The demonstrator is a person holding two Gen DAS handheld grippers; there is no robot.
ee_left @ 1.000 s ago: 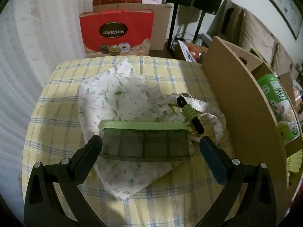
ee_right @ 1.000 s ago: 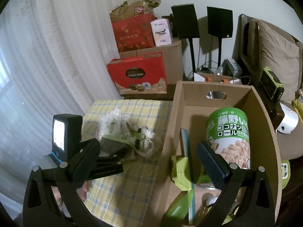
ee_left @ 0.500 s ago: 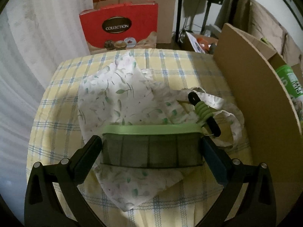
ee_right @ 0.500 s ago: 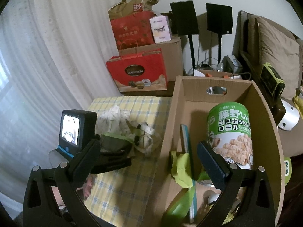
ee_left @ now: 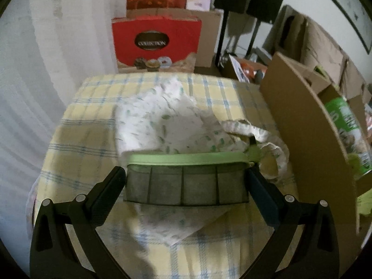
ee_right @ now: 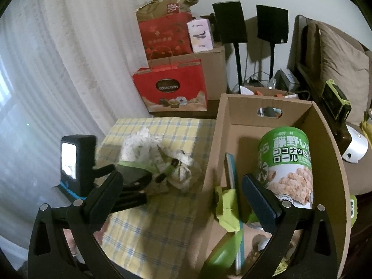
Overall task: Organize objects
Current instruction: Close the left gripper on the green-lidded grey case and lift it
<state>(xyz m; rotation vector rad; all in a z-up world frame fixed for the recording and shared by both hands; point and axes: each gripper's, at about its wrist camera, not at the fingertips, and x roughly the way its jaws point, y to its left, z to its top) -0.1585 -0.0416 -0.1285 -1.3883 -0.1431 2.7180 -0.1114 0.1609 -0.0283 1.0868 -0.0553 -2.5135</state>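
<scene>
A grey mesh pouch (ee_left: pixel 186 183) with a light-green top edge spans the whole gap of my left gripper (ee_left: pixel 184 173). Both fingers press on its ends, so the gripper is shut on it. Under it lies a white leaf-print cloth (ee_left: pixel 162 121) on the yellow checked tabletop (ee_left: pixel 81 139). A black and green handle (ee_right: pixel 167 169) rests in the cloth's folds. The right wrist view shows the pouch (ee_right: pixel 132 174) from the side. My right gripper (ee_right: pixel 181 186) is open and holds nothing, hovering over the left wall of the cardboard box (ee_right: pixel 267 102).
The cardboard box (ee_left: pixel 302 116) stands along the table's right side and holds a green snack can (ee_right: pixel 286 162), green paper and other items. Red gift boxes (ee_left: pixel 155 41) and speaker stands (ee_right: pixel 237 46) are behind the table. A white curtain hangs on the left.
My left gripper went forward around the pouch and took it by its ends. The table and cloth have since shrunk in view while the pouch stays fixed between the fingers. The right gripper barely moved.
</scene>
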